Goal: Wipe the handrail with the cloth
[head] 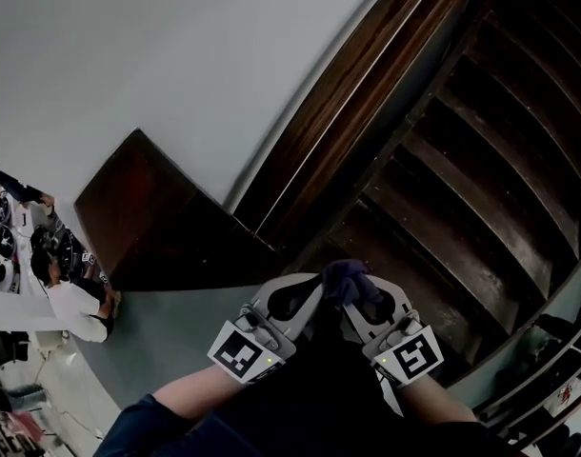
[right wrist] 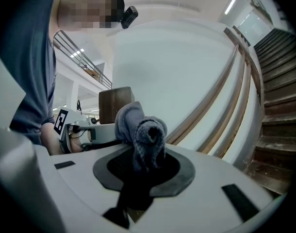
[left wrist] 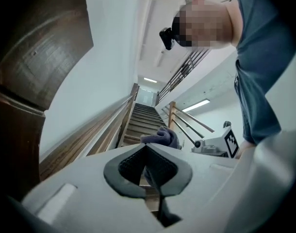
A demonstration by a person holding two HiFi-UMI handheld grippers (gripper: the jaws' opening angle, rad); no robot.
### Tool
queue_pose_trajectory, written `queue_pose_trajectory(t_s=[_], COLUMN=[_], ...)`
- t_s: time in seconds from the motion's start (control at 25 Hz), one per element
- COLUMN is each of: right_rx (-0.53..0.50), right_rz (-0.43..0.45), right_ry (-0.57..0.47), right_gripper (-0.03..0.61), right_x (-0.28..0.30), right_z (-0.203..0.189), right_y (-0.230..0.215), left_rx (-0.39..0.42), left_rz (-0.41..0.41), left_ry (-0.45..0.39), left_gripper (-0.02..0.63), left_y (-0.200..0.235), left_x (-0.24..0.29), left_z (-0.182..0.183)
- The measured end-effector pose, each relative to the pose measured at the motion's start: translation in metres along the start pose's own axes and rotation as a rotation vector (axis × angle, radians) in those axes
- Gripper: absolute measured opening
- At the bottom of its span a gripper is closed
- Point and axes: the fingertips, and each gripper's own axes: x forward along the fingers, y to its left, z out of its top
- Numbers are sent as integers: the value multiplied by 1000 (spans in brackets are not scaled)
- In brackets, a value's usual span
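A dark blue-grey cloth (head: 347, 281) is bunched between the jaws of my right gripper (head: 359, 303), which is shut on it; in the right gripper view the cloth (right wrist: 140, 130) sticks up out of that gripper (right wrist: 144, 154). My left gripper (head: 305, 298) sits close beside it on the left, its jaws closed tip to tip with nothing between them (left wrist: 147, 148). The wooden handrail (head: 357, 79) runs up the white wall on the left of the stairs, beyond both grippers. It also shows as a handrail (right wrist: 225, 84) in the right gripper view and a handrail (left wrist: 106, 118) in the left one.
Dark wooden stairs (head: 481, 160) climb ahead. A dark brown wooden end block (head: 148, 208) stands at the foot of the rail. A person (head: 73, 305) crouches on the floor at lower left. A second banister (left wrist: 187, 125) lines the stairs' right side.
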Motion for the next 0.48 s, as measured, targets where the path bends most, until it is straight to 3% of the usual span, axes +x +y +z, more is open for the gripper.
queue_pose_trajectory(t_s=[0.48], right_rx=[21], right_rz=[-10], right_ry=[-80], right_gripper=[95], right_x=[30], right_z=[-8], right_y=[-132], left_rx=[24], left_rz=[51], left_ry=[17], left_gripper=[3], left_y=[56], left_x=[111], left_z=[-29])
